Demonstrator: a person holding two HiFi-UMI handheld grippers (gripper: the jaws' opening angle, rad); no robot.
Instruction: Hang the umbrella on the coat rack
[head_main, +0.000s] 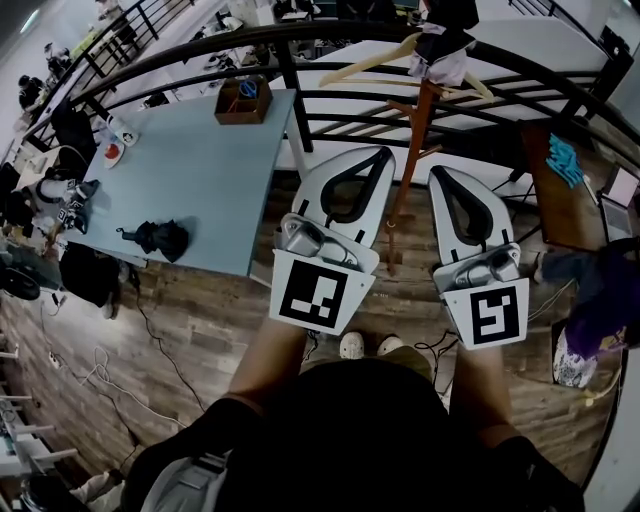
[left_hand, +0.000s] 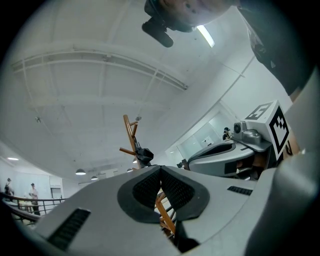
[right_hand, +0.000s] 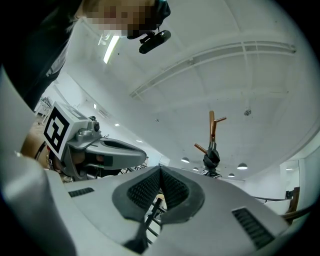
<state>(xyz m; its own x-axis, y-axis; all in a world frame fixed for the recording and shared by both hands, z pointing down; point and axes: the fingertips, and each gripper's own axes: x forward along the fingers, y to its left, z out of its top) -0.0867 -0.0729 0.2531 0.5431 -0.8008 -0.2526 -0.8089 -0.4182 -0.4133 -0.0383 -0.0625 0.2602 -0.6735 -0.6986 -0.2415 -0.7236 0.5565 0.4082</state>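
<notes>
Broadly, we note a wood-plank floor (head_main: 200, 330) under everything, with a pale blue table (head_main: 200, 170) on the left and a dark metal railing (head_main: 330, 40) curving behind it. Ahead of the person, between the two grippers in the head view, stands the brown wooden coat rack (head_main: 410, 150). The left gripper (head_main: 385, 153) and the right gripper (head_main: 440, 172) are held side by side in front of it, well short of the post and pointing slightly upward. We read the left gripper's fingers as closed tip to tip with nothing between them; only the rack's stem shows through the gap behind the pads. The right gripper's fingers are likewise pressed together and empty. The umbrella (right_hand: 211, 159), a dark folded bundle, hangs at a peg high on the rack, apart from both grippers. A light wooden hanger (head_main: 370, 62) sits near the rack's top. On the table we log a small wooden box (head_main: 244, 100) at the far edge and a black crumpled item (head_main: 160, 238) near the front edge.
</notes>
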